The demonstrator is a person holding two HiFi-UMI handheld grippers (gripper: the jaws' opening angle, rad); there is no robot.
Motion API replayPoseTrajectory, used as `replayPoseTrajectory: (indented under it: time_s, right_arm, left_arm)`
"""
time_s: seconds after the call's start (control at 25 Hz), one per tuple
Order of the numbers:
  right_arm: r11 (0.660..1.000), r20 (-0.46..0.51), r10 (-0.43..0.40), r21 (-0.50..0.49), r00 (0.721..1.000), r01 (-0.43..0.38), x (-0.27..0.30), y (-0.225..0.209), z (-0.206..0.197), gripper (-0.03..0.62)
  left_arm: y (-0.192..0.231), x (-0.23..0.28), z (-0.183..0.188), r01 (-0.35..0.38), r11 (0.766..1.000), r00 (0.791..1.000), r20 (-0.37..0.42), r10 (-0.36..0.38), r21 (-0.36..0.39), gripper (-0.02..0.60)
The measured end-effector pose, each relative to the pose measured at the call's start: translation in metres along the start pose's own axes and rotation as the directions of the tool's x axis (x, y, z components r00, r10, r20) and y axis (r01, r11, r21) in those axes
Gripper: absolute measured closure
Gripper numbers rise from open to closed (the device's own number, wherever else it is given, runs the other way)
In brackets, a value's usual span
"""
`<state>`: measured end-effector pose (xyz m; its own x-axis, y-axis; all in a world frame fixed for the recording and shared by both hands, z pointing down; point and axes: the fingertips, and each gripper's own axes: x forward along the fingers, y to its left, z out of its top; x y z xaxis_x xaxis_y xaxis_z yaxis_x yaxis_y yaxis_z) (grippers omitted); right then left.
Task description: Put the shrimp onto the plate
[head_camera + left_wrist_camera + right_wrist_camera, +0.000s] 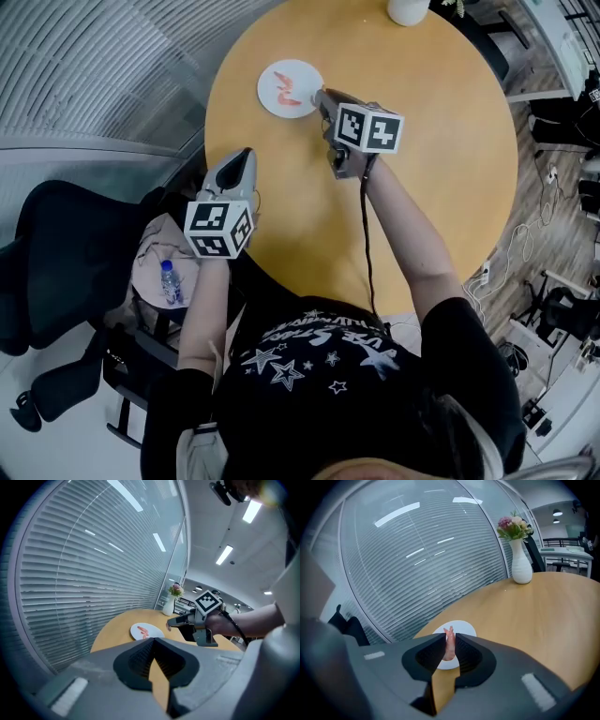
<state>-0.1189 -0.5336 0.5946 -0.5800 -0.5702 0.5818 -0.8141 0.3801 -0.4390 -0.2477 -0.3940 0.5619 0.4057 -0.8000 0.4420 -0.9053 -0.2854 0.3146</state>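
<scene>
A white plate (272, 77) lies at the far left of the round wooden table (431, 187), with one pink shrimp (287, 90) on it. My right gripper (322, 96) hovers at the plate's right rim, shut on a second shrimp (449, 645) that stands up between its jaws, over the plate (465, 628). My left gripper (246, 155) hangs near the table's left edge, jaws together with nothing in them. In the left gripper view the left gripper (153, 641) points toward the plate (137, 629) and the right gripper (168, 625).
A white vase (408, 9) with flowers (513, 527) stands at the table's far edge. A black chair (66, 272) and a small stand with a water bottle (169, 281) sit left of the table. Window blinds curve behind the plate.
</scene>
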Motion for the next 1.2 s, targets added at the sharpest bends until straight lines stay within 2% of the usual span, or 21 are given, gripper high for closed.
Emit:
replayPoseTrajectory:
  time_s: [0.16,0.4,0.8,1.0,1.2]
  right_arm:
    - [0.999,-0.039,-0.025,-0.024,0.999,0.024,0.022,-0.004,-0.006,0.528]
    - [0.998,-0.094,-0.067,-0.005,0.993,0.067,0.049,-0.014,-0.014,0.528]
    - [0.993,-0.124,-0.108,0.04,0.986,0.114,0.07,-0.022,-0.022,0.528]
    - [0.989,-0.148,-0.138,0.029,0.979,0.143,0.075,-0.026,-0.022,0.528]
    - [0.991,-0.152,-0.128,0.027,0.98,0.133,0.075,-0.024,-0.021,0.524]
  left_arm:
    - [0.007,0.008,-0.006,0.005,1.0,1.0,-0.025,-0.005,-0.006,0.58]
    - [0.012,0.014,-0.016,0.004,0.999,0.999,-0.046,-0.005,-0.032,0.58]
    - [0.0,0.025,-0.029,0.039,0.999,0.996,-0.078,-0.042,-0.036,0.58]
    - [-0.008,0.028,-0.036,0.057,0.998,0.994,-0.093,-0.06,-0.04,0.58]
    - [-0.01,0.028,-0.04,0.058,0.997,0.993,-0.099,-0.062,-0.042,0.58]
